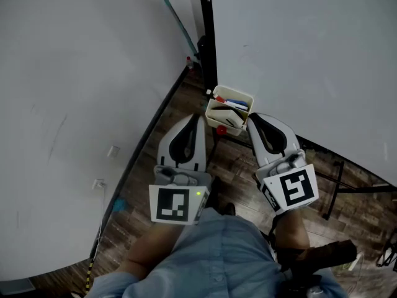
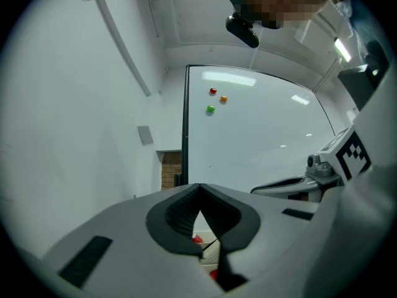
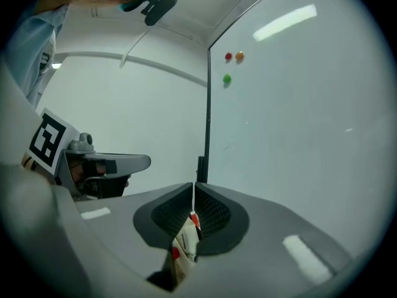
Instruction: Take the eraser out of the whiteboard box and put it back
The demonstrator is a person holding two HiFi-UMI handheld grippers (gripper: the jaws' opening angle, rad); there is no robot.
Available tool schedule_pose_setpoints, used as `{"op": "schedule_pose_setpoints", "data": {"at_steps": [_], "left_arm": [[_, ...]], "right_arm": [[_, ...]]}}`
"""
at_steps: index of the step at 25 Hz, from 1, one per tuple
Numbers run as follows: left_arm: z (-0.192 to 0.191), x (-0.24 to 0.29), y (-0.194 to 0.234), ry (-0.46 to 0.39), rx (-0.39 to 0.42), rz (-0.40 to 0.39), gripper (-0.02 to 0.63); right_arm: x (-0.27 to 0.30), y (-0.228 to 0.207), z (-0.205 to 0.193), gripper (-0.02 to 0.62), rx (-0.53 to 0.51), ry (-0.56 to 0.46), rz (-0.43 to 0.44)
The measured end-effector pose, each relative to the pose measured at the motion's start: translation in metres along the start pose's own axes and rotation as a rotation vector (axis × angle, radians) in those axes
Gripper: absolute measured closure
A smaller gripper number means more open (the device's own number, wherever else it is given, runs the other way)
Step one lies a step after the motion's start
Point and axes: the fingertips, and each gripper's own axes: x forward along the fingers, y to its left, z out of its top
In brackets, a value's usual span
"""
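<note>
Down by the person's blue shirt (image 1: 229, 247), both claws point forward side by side. The left gripper (image 1: 199, 119) has its jaws pressed together on nothing. The right gripper (image 1: 250, 118) is the same, tips met and empty, just at the rim of the whiteboard box (image 1: 213, 112). Red, white and blue items fill that box, and the eraser can't be singled out among them. Beyond stands the whiteboard (image 1: 298, 54).
</note>
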Motion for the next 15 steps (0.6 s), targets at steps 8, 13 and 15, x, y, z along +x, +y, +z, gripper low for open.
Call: {"op": "schedule_pose_setpoints", "data": {"at_steps": [8,13,15], "left_arm": [[0.011,-0.026,-0.018,-0.022,0.002,0.012,0.603],[0.017,-0.032,-0.02,-0.035,0.01,0.021,0.603],[0.019,-0.033,-0.02,-0.039,0.014,0.025,0.603]], "right_arm": [[-0.029,0.009,0.013,0.594,-0.015,-0.017,-0.017],[-0.035,0.013,0.018,0.595,-0.035,-0.023,-0.011],[-0.035,0.014,0.019,0.595,-0.044,-0.023,-0.006]]}}
